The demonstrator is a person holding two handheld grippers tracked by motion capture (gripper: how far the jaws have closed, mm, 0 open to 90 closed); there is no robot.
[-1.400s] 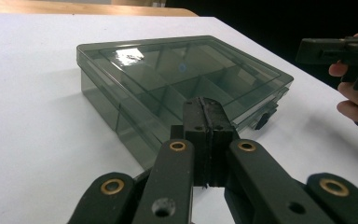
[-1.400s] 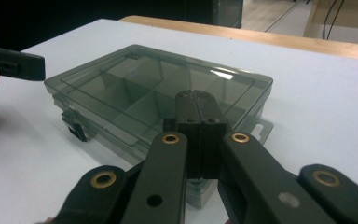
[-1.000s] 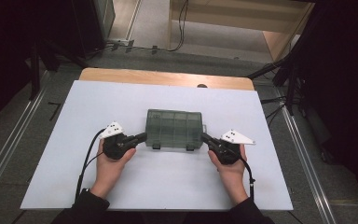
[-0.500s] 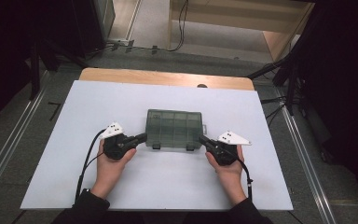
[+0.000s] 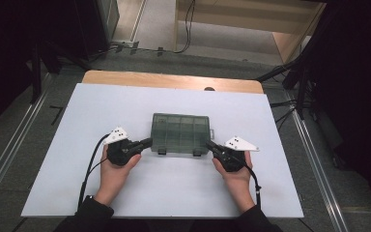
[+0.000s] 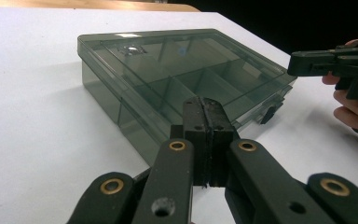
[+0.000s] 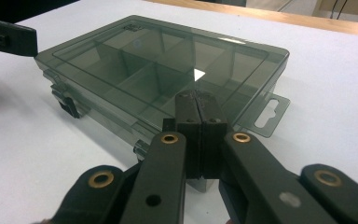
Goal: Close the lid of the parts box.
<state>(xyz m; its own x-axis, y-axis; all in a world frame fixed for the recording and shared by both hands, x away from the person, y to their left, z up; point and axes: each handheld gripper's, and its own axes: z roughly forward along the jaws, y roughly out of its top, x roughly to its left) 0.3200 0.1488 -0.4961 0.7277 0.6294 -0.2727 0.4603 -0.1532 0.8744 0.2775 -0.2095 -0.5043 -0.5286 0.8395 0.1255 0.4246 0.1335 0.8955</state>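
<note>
The smoky clear compartment box (image 5: 180,133) lies flat on the white table, lid closed, latches toward the person

A compartment box (image 5: 180,133) lies mid-table (image 5: 77,159), left gripper (image 5: 146,142) and right gripper (image 5: 211,146) flanking it.

White table (image 5: 125,111), wooden far edge (image 5: 169,79)

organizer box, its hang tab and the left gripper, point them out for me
organizer box (image 5: 181,126), high view, on its closed clear lid.
hang tab (image 7: 271,113), right gripper view, on the flat tab beside its slot.
left gripper (image 6: 204,122), left gripper view, where its shut jaws meet.
</note>
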